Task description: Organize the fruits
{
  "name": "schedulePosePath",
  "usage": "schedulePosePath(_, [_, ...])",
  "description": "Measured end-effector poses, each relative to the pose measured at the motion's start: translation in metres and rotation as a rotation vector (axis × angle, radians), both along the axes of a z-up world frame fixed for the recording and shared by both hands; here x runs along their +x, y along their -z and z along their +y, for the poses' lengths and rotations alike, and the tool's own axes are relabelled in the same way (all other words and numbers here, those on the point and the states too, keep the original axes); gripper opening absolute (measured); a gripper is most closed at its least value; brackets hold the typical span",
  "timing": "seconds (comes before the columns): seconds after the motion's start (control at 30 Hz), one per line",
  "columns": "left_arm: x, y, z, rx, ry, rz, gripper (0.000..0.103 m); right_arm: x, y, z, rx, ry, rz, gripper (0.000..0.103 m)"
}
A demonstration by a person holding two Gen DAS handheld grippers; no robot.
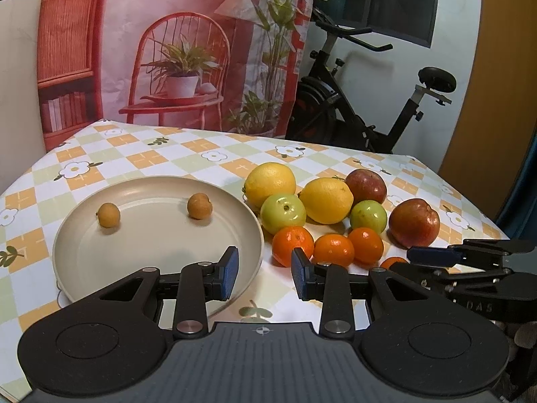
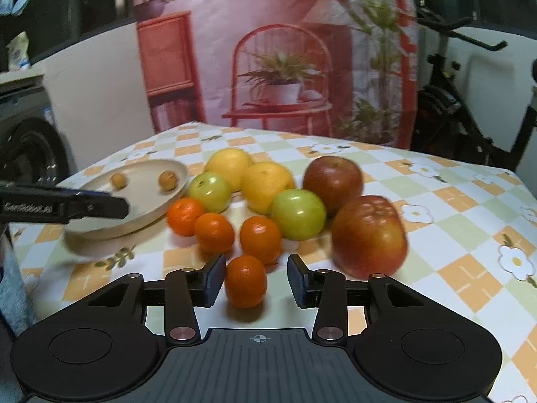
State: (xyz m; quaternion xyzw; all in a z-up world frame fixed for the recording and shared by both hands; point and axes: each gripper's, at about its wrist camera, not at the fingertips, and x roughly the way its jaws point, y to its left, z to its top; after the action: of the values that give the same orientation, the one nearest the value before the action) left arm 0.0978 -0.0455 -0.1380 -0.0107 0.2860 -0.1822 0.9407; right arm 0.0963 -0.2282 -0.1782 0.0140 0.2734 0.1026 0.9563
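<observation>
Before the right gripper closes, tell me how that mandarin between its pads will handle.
The mandarin is round and sits loose on the tablecloth, so it will probably roll if nudged off-centre. Its glossy peel looks soft, so a hard squeeze may bruise it. The right gripper flanks it; the right-hand pad stands clear.

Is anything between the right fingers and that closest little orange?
No. The nearest tangerine already sits between the right gripper fingers, with nothing else in the gap. The other tangerines lie just behind it.

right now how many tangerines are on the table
4. Three sit in a row beside the plate; one lies between the right hand-held gripper fingers.
</observation>
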Motion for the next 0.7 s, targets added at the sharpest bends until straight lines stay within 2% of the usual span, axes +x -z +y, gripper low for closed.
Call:
schedulePosePath(0.2, [-0.0007, 0.0022, 0.0006, -0.001, 0.001, 0.006, 0.036, 0.0034, 0.0041, 0.0106, -0.038, -0.031, 0.034, 0.037])
schedulePosePath(0.4, [-0.0012, 0.0041, -0.0001, 0.002, 0.007, 0.010, 0.036, 0.0036, 0.0047, 0.0062, -0.007, -0.019, 0.032, 0.027])
schedulePosePath(0.7, [-0.0007, 0.0063, -0.0037, 0.015, 0.016, 0.018, 0.036, 0.0091, 0.0039, 0.0031, 0.024, -0.011, 0.043, 0.027])
